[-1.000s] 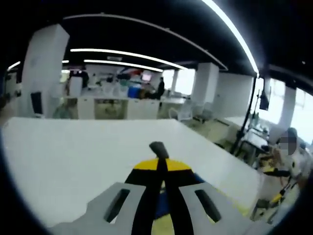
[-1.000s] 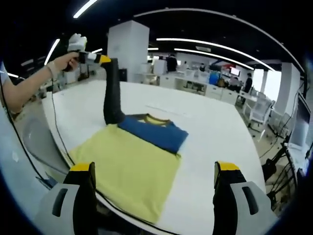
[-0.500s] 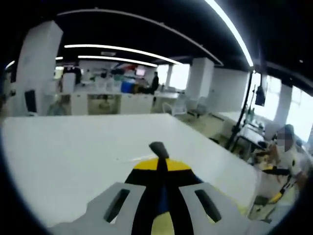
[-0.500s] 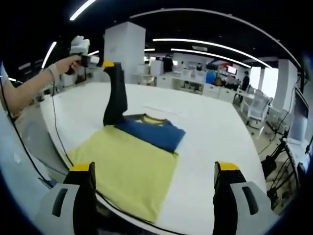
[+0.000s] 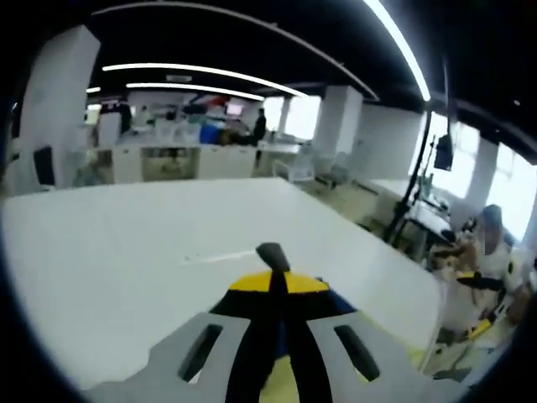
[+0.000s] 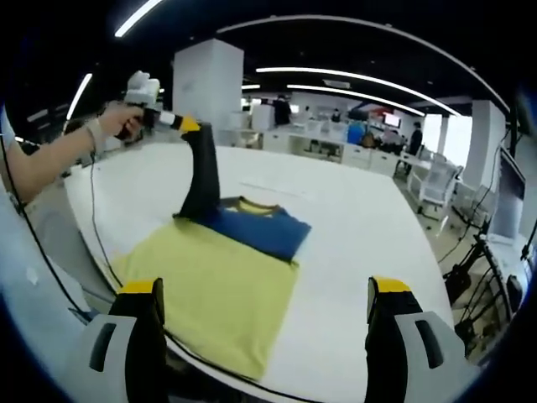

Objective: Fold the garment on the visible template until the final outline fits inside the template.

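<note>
Two hand-held grippers: our left hand-held gripper [image 6: 191, 126] lifts, clenched, a dark sleeve [image 6: 204, 180] of the shirt [image 6: 252, 231]; our right hand-held gripper [image 6: 264, 315] hovers released over the yellow template [image 6: 210, 298].

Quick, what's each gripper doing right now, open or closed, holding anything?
Left gripper: closed, pinching the dark sleeve of the garment and lifting it.
Right gripper: open, holding nothing.

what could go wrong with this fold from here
The left claw is shut on the dark sleeve, lifted high; a slip would drop it unfolded. The yellow hem lies at the table edge and may slide off. The right claw hangs open, so nothing pins the shirt.
</note>
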`<state>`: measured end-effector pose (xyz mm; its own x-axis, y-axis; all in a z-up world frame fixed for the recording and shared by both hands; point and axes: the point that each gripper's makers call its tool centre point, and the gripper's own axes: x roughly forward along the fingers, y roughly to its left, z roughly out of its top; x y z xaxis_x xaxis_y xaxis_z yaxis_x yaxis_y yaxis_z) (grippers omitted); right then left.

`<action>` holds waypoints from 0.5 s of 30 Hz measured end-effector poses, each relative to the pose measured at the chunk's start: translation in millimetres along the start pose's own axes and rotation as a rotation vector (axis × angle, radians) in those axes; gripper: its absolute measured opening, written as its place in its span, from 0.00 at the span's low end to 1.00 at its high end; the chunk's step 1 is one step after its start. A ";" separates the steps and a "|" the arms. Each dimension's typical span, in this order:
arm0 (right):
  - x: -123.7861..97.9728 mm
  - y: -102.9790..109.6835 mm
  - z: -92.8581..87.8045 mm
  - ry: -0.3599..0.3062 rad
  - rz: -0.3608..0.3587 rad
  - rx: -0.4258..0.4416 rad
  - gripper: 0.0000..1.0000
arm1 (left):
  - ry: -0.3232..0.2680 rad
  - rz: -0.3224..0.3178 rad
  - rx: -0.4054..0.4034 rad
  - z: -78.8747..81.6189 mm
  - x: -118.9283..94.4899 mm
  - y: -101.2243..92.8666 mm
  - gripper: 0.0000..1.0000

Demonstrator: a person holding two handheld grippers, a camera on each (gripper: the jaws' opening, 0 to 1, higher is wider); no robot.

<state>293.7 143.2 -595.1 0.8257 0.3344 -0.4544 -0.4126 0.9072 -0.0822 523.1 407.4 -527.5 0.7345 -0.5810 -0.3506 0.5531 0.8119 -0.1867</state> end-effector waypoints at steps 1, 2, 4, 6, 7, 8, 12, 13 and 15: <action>0.2 -0.3 -0.4 0.002 0.000 0.000 1.00 | 0.002 -0.006 -0.006 -1.5 1.5 -1.2 0.00; 0.6 -0.7 -1.0 0.006 0.000 -0.002 1.00 | 0.007 -0.011 -0.011 -3.4 4.0 -1.8 0.00; 0.9 -1.4 -1.7 0.009 -0.001 -0.003 1.00 | 0.022 -0.014 -0.005 -7.2 8.5 -3.3 0.00; 0.7 -2.7 -1.4 0.008 -0.005 -0.003 1.00 | 0.071 -0.014 0.038 -15.3 10.1 -4.5 0.00; 0.4 -3.4 -1.2 0.007 -0.007 -0.002 1.00 | 0.091 -0.015 0.073 -19.0 12.1 -5.7 0.00; 0.3 -4.2 -0.7 0.004 -0.009 -0.002 1.00 | 0.091 -0.009 0.059 -19.8 14.2 -6.6 0.00; -0.2 -8.2 -0.8 0.003 -0.015 0.001 1.00 | 0.096 -0.021 -0.014 -22.7 22.6 -8.8 0.00; -0.5 -8.7 -0.5 0.002 -0.015 0.001 1.00 | 0.105 -0.014 -0.024 -24.2 24.3 -8.2 0.00; -1.2 -10.9 0.4 -0.004 -0.017 0.003 1.00 | 0.124 0.008 -0.021 -27.8 28.3 -6.0 0.00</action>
<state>297.4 133.0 -593.3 0.8341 0.3202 -0.4492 -0.3978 0.9133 -0.0875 529.6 387.7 -561.9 0.6837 -0.5640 -0.4632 0.5379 0.8183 -0.2024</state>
